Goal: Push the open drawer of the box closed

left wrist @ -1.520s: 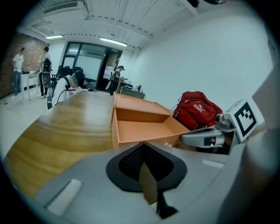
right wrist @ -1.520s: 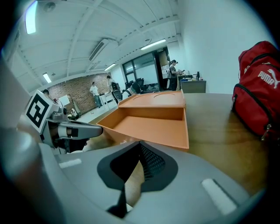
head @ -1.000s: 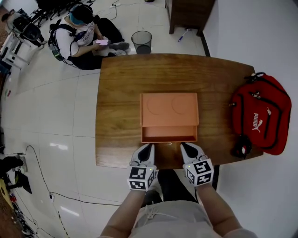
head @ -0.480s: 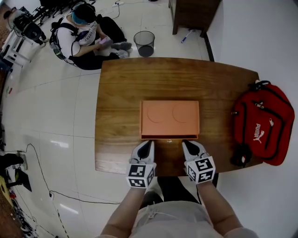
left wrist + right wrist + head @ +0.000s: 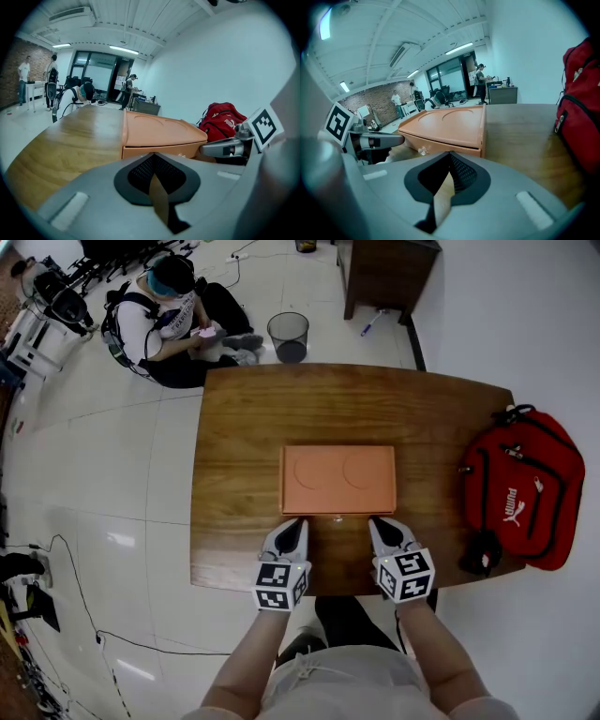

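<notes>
The orange box (image 5: 337,479) lies flat in the middle of the wooden table (image 5: 244,427), two round dents in its lid. Its drawer front (image 5: 159,151) sits flush with the box body, and a small clear knob (image 5: 423,151) shows on it. My left gripper (image 5: 293,524) is shut, its tip against the left part of the drawer front. My right gripper (image 5: 382,524) is shut too, its tip against the right part. Each gripper view shows the box (image 5: 445,123) just beyond the closed jaws, with nothing held.
A red backpack (image 5: 520,488) lies on the table's right end with a small black pouch (image 5: 483,552) at its near corner. On the floor beyond the table are a wire bin (image 5: 287,334), a seated person (image 5: 169,320) and a dark cabinet (image 5: 384,273).
The drawer, open toward me a second ago, has slid into the box and now sits flush. Both grippers moved forward with it, staying against its front.
</notes>
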{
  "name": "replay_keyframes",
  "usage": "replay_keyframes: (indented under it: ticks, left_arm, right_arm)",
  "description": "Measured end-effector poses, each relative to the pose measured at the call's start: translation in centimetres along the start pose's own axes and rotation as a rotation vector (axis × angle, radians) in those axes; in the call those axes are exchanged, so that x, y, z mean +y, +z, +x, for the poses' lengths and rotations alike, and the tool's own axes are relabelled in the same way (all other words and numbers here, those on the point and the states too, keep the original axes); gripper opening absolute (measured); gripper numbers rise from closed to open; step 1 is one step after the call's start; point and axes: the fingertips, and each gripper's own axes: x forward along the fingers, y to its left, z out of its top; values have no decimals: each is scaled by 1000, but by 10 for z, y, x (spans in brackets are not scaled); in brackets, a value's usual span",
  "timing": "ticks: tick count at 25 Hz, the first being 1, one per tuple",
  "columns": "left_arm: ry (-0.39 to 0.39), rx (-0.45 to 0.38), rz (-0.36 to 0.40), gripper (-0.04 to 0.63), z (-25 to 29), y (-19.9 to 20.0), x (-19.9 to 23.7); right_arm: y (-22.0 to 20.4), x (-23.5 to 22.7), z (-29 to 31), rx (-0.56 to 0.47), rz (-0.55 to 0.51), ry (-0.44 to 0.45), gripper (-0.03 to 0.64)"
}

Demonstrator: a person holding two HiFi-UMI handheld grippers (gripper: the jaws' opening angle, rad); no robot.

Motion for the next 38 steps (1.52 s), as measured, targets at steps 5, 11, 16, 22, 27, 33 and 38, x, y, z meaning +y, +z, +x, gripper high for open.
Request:
replay_keyframes:
  ticks: [5, 11, 16, 22, 27, 33, 38]
  left_arm:
    - [-45, -47, 59, 5, -28, 14, -19]
    - [-87, -233, 197, 5, -104, 64, -59]
    - [-68, -343, 276, 5, -181, 88, -85]
    - [-85, -453, 292, 5, -268, 82, -108]
    - [-126, -552, 323, 5, -338, 67, -132]
    - [-153, -568, 343, 5, -386, 38, -152]
    - [-178, -543, 336, 5, -407, 16, -156]
  right_arm:
    - [17, 10, -28, -73, -33, -38, 3]
    - [57, 55, -101, -271, -171, -105, 3]
    - [68, 96, -167, -409, -224, -131, 3]
    - [50, 143, -237, -481, -259, -152, 3]
    - [31, 182, -288, -527, -277, -150, 3]
    - [-7, 215, -327, -526, -265, -139, 3]
    - [-32, 238, -334, -506, -259, -105, 3]
